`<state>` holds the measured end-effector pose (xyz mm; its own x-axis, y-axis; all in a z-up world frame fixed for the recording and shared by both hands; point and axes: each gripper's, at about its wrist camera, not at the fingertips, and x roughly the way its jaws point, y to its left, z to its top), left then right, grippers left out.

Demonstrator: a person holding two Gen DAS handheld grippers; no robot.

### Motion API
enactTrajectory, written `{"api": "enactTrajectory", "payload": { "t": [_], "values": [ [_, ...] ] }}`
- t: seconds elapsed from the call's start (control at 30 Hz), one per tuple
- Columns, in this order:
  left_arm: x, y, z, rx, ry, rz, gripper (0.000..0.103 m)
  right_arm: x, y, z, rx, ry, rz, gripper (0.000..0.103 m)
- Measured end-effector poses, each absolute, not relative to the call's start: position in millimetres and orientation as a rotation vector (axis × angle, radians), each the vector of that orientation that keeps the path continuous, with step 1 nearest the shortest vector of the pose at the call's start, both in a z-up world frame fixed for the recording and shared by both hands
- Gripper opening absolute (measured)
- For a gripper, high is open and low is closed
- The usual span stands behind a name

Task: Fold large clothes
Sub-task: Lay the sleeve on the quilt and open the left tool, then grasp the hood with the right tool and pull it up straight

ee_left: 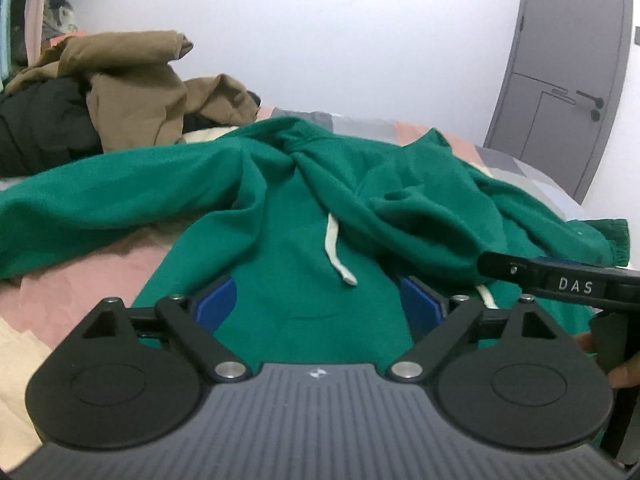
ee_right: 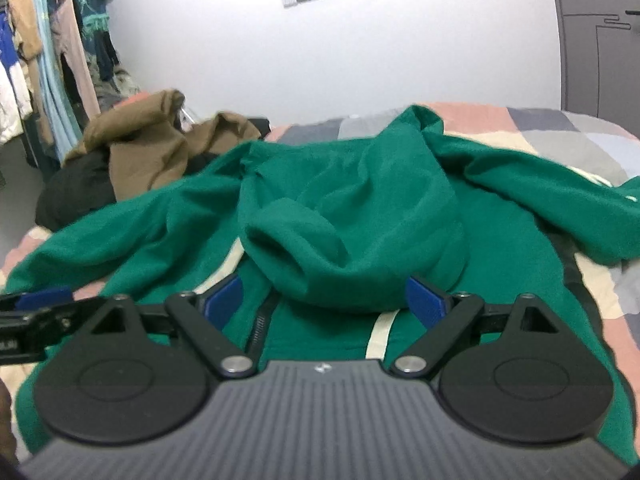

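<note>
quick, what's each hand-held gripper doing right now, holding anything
Left hand-held gripper: open, holding nothing, above the green hoodie.
Right hand-held gripper: open, holding nothing, over the hoodie's bunched hood.

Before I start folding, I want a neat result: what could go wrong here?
1. The hoodie lies rumpled, hood flopped onto the chest, so folding now may trap creases.
2. The drawstring trails loose and could catch in the open left tool.
3. The brown garment sits close beside one sleeve, which might snag it.
</note>
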<state>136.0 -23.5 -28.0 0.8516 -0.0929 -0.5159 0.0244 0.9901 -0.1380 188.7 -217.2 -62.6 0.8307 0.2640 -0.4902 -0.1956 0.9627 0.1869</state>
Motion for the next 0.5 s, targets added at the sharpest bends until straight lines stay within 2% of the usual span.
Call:
{"api": "enactTrajectory", "payload": {
  "t": [0.2,0.5],
  "values": [
    [150,-14,-42,-0.135,0.574,-0.046,0.094,209,-207,-85,0.108,0.57,0.231,0.103],
    [155,-4,-50,-0.137,0.56,-0.027,0.096,271,-189,-119,0.006,0.514,0.19,0.103]
  ]
}}
